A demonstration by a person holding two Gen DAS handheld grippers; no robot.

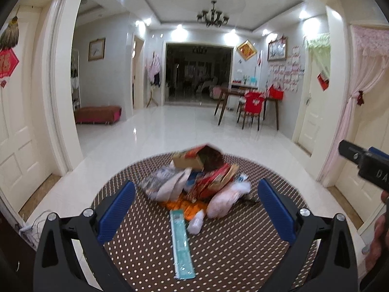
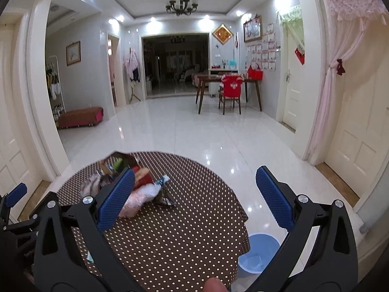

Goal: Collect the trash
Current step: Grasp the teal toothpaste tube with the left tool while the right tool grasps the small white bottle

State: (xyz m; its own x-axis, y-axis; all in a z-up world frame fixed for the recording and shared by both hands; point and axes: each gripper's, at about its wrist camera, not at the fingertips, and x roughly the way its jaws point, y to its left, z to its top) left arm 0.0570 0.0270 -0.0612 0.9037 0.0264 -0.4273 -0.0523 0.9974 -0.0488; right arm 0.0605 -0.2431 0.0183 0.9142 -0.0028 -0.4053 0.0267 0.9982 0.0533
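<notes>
Blue-padded, the left gripper [image 1: 195, 209] and right gripper [image 2: 194, 199] both hang spread wide and empty above the dotted brown tablecloth [image 1: 231, 255], where a teal packet [image 1: 181, 243] lies nearest, the trash pile [image 1: 194, 182] behind it, and a blue bin [image 2: 259, 251] sits on the floor beside the table.

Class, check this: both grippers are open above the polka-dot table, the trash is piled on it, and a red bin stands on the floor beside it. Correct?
One error: the bin is blue, not red, as the right wrist view shows. The rest stands.
</notes>
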